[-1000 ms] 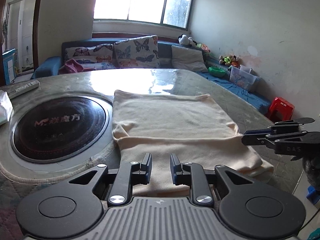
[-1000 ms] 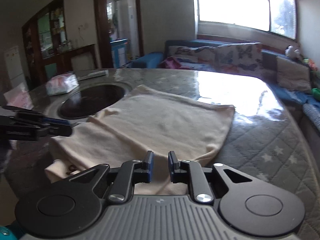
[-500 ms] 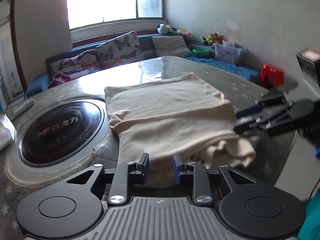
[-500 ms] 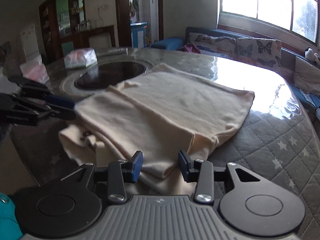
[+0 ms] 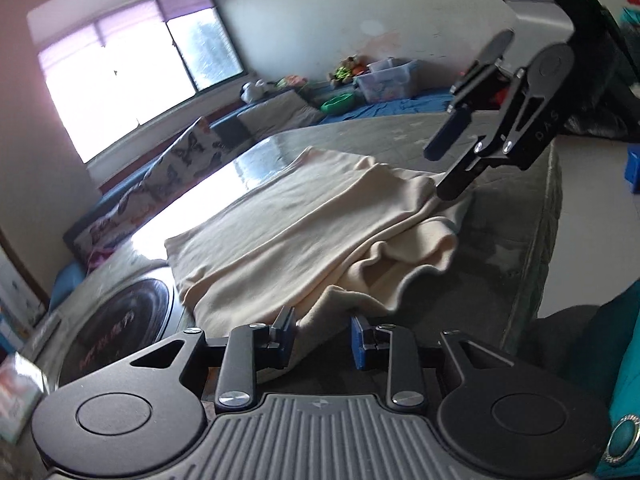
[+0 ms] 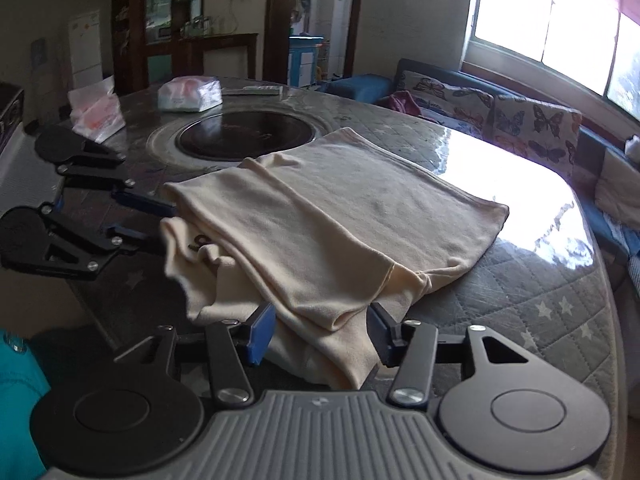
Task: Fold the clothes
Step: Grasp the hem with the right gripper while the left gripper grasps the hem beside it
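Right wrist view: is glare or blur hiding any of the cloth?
Right wrist view: window glare whitens the tabletop beyond the cream garment; the cloth itself stays readable. Left wrist view: tilted, window overexposed, garment slightly soft.

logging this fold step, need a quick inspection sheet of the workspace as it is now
Surface: round table under a grey quilted star-print cover, with a black round cooktop set in its middle.
Job's things: cream knit garment, partly folded, its near edge bunched at the table edge.
Clutter: two plastic-wrapped tissue packs, grey remote.
Grippers: left gripper and right gripper each have jaws open, with the garment's near edge between them.
Cables: nothing seen.
Surroundings: blue sofa with butterfly-print cushions, bright window, dark wooden cabinet.
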`<action>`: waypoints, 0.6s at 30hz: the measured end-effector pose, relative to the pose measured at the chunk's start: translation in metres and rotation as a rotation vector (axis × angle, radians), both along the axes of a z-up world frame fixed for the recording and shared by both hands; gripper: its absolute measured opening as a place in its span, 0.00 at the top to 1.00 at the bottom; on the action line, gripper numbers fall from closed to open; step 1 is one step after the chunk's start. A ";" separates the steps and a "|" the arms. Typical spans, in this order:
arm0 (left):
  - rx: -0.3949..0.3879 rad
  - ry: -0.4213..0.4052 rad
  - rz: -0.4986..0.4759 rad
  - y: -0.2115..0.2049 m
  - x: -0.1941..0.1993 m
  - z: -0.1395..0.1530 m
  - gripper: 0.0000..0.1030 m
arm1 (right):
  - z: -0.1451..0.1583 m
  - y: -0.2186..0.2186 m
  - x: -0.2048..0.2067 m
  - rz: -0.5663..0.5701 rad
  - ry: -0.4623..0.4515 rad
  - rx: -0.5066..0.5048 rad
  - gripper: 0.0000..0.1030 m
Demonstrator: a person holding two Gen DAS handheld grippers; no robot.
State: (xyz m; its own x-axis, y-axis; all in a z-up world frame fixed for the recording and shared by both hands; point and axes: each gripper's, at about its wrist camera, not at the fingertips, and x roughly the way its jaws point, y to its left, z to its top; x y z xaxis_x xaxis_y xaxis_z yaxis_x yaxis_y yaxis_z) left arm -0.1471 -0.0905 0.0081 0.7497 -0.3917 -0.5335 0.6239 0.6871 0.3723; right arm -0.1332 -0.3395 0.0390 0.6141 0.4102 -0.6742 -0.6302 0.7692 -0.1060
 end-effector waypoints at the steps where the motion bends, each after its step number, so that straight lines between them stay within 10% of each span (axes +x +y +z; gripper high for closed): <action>1: -0.001 -0.004 -0.004 0.000 0.001 -0.001 0.74 | 0.001 0.001 -0.003 0.016 -0.007 -0.015 0.44; 4: -0.038 0.005 -0.008 0.003 0.007 0.002 0.89 | 0.002 0.005 -0.009 0.068 -0.016 -0.055 0.43; 13: -0.257 0.087 0.071 0.011 0.052 0.036 0.92 | -0.015 0.031 -0.016 0.201 -0.116 -0.127 0.36; 16: -0.272 0.100 0.075 0.007 0.064 0.036 0.92 | -0.020 0.037 -0.006 0.178 -0.118 -0.098 0.46; 18: -0.270 0.102 0.083 0.006 0.068 0.035 0.92 | -0.024 0.038 0.010 0.135 -0.044 -0.043 0.70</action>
State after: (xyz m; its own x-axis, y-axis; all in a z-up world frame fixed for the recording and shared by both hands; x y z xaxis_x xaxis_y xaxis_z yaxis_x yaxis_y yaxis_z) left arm -0.0795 -0.0850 0.0426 0.7330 -0.4691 -0.4926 0.5860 0.8032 0.1071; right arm -0.1229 -0.3018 0.0151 0.5843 0.4626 -0.6668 -0.7219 0.6716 -0.1666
